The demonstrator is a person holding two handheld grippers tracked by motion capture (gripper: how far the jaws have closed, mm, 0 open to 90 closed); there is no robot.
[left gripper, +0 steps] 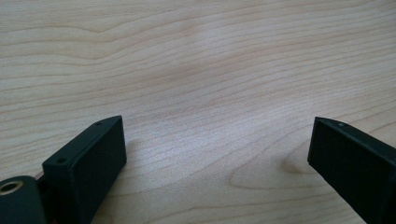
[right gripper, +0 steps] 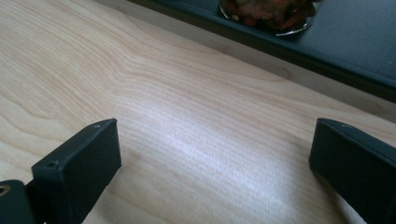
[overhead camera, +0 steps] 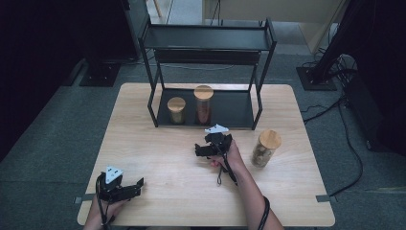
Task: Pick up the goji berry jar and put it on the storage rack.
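Three cork-lidded glass jars: tall jar (overhead camera: 203, 104) and short jar (overhead camera: 176, 110) standing on the black metal shelf (overhead camera: 239, 112), third jar (overhead camera: 265, 148) on the pale wood table (overhead camera: 167, 153). Right gripper (overhead camera: 213, 146) hovering beside the third jar, jaws gaping wide. Left gripper (overhead camera: 125, 190) resting low near the table's edge, likewise wide.

Jars with wooden lids: 3 — short jar (overhead camera: 176, 110), tall jar (overhead camera: 203, 104), and third jar (overhead camera: 265, 148). Black shelf rack (overhead camera: 208, 38): 1. Tools: 2, left tool (overhead camera: 125, 190) and right tool (overhead camera: 209, 146).
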